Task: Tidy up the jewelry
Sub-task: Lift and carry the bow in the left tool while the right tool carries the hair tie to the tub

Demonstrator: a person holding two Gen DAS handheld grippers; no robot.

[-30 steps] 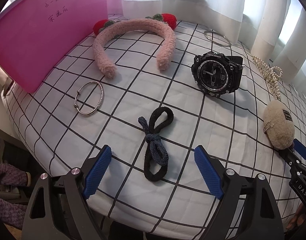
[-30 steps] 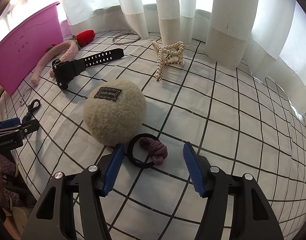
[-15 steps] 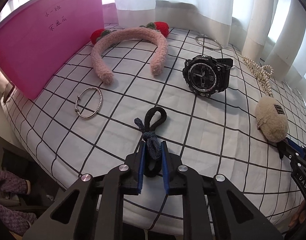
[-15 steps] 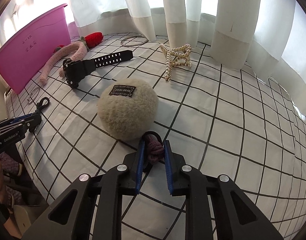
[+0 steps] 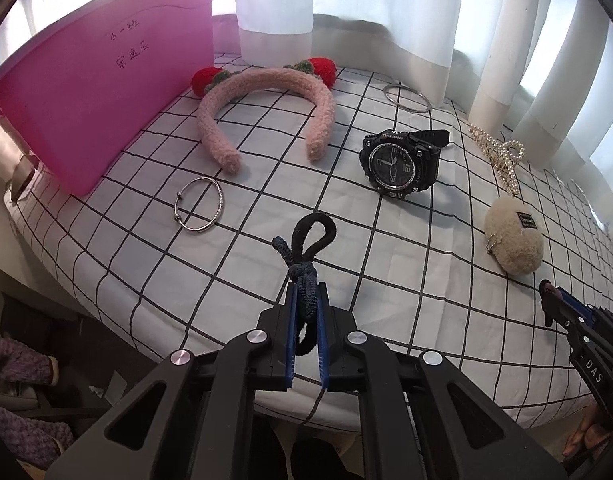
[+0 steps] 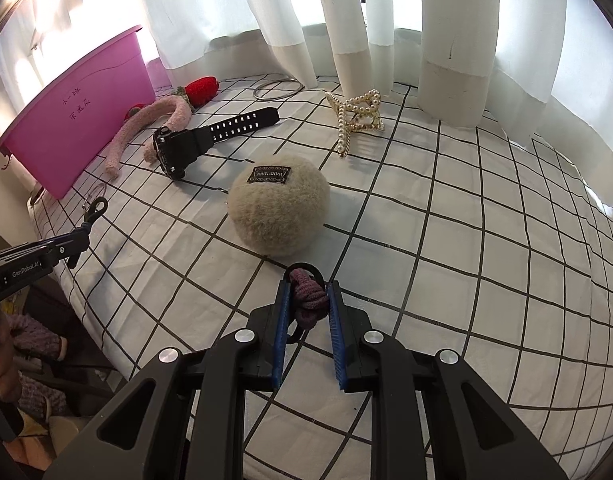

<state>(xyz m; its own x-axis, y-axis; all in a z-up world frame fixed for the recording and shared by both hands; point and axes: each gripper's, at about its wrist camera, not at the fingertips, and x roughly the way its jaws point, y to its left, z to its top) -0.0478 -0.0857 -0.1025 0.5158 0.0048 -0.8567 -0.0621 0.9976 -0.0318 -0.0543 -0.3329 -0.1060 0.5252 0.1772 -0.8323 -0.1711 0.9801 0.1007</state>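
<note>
My left gripper (image 5: 306,292) is shut on a black and navy hair tie (image 5: 308,256) and holds it above the checked cloth; its loop sticks out past the blue pads. My right gripper (image 6: 308,292) is shut on a purple knotted hair tie with a black ring (image 6: 306,294), lifted just in front of a beige fluffy ball (image 6: 280,208). A pink bin (image 5: 98,92) stands at the far left. The right gripper also shows in the left wrist view (image 5: 546,292), and the left gripper in the right wrist view (image 6: 82,236).
On the cloth lie a pink plush headband with strawberries (image 5: 262,96), a silver bangle (image 5: 200,204), a black watch (image 5: 398,164), a thin metal ring (image 5: 406,98) and a pearl hair claw (image 5: 502,156). White curtains hang behind. The table edge (image 5: 146,344) is near.
Both grippers closed from wide open onto their hair ties, then rose from the cloth with them; the table looks farther away now.
</note>
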